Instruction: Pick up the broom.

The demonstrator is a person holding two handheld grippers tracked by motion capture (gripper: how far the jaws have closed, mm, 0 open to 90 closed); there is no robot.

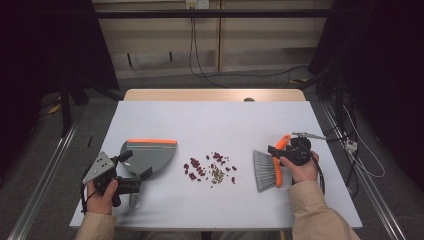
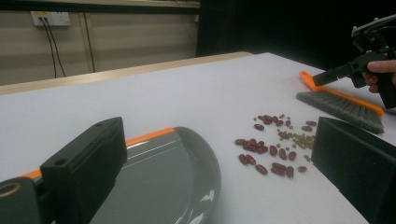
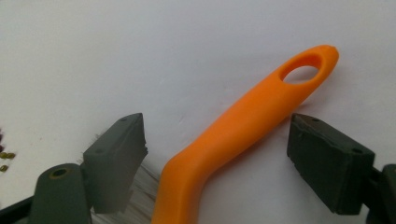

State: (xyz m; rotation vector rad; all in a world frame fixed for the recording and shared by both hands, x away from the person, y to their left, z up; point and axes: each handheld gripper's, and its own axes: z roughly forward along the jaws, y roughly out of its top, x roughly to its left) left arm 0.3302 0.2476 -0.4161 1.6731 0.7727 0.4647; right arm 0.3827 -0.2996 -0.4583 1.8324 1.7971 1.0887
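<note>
Sweeping job, at the pick-up stage. A small hand brush with an orange plastic handle and grey bristles lies on the right of the white worktop. The right gripper straddles its handle, jaws spread wide on either side, nothing clamped yet.

At the left, a grey plastic dustpan with an orange lip sits flat. The left gripper hovers at its near edge, jaws parted, not holding it as far as I can judge.

Between the two tools lies a scatter of dark red beans and small pale green seeds, untouched.

Next move, I reckon: close the right jaws squarely on the handle, grip the pan, then sweep leftward.

No brand or legible writing on either tool.
</note>
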